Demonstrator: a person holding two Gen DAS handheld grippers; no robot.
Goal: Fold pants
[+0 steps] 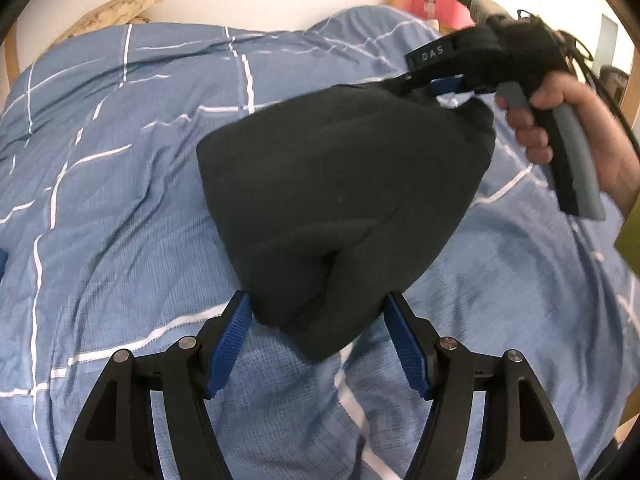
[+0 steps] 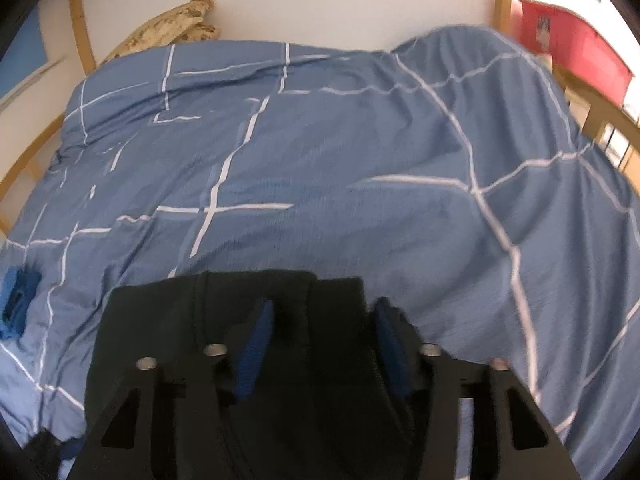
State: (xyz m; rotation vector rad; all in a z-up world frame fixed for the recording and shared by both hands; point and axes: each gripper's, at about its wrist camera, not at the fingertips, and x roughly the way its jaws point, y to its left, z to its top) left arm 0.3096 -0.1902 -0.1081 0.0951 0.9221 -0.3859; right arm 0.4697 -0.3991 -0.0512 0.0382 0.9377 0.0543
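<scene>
holding folded pants [image 1: 340,200] | long axis l gripper [image 1: 316,312] to r gripper [image 1: 448,92] | both jaws clamped on pants

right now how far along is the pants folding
Mostly done, it seems: the black pants are already a compact bundle on the blue duvet. In hand: the right gripper is at the far corner, grip unclear; the left gripper straddles the near corner. Left: probably a final fold or release.
</scene>
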